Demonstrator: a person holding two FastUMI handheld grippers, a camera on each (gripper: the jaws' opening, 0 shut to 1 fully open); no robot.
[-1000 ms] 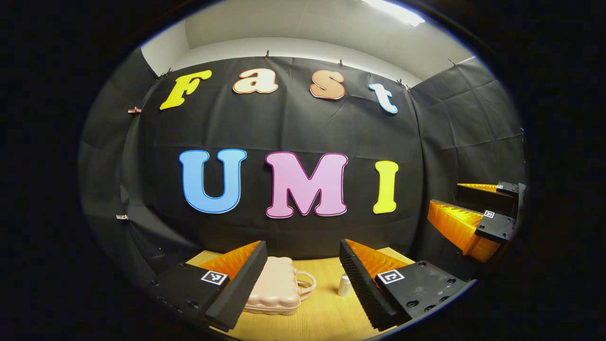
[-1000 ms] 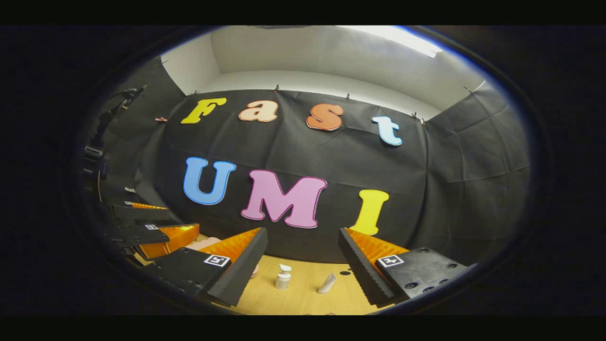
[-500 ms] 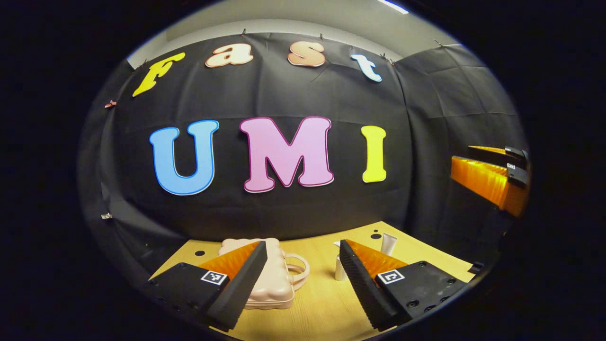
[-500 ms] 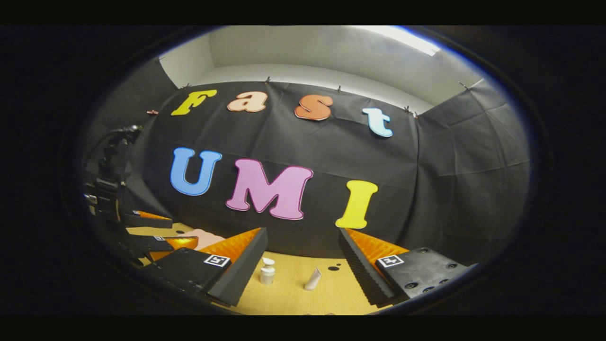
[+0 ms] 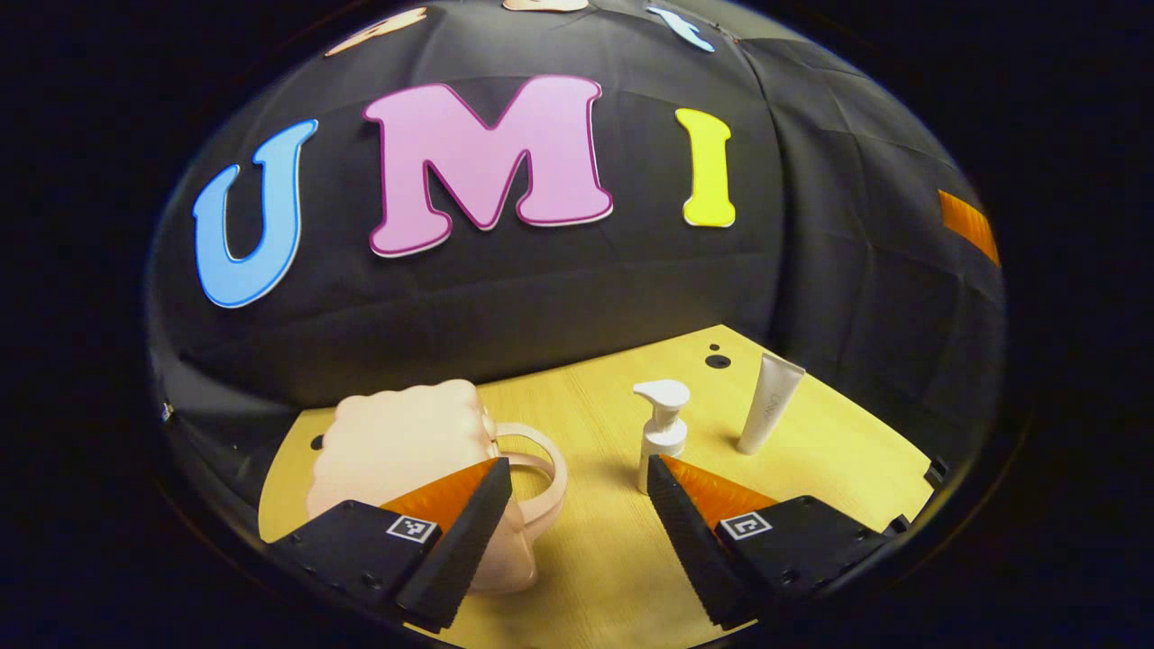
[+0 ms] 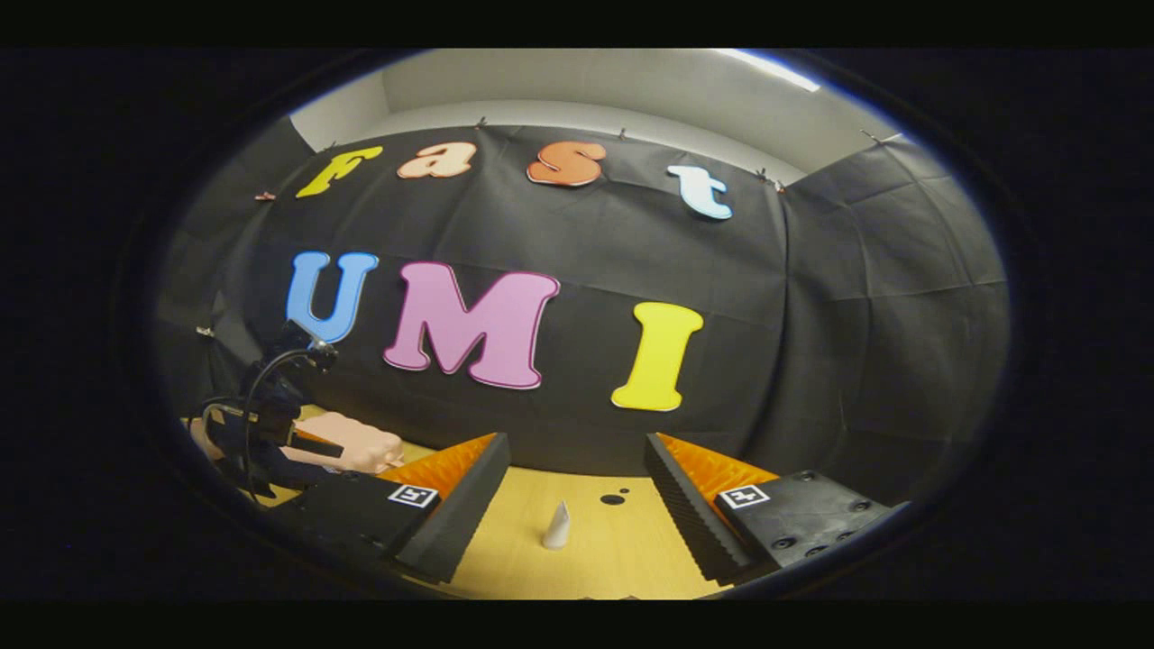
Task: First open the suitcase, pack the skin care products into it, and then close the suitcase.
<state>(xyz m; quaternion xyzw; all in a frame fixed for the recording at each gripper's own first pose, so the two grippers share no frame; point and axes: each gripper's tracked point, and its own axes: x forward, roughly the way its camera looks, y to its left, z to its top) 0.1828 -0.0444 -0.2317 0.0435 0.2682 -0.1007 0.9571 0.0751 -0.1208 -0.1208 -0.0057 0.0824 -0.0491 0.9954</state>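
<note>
One pink suitcase (image 5: 397, 451) lay closed on the wooden surface (image 5: 595, 577), its handle toward one white pump bottle (image 5: 663, 433). One white tube (image 5: 769, 401) stood just beyond the bottle, its grey printing too small to read. The left tool (image 5: 577, 532) hovered spread and empty, the suitcase behind its left finger. The right tool (image 6: 577, 527) was likewise spread, empty, the tube (image 6: 557, 527) standing between its fingers, farther off.

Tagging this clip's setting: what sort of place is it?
Likely a staged recording booth, not a home: black cloth wall behind a light wooden table set with a closed pink suitcase, pump bottle and tube.
</note>
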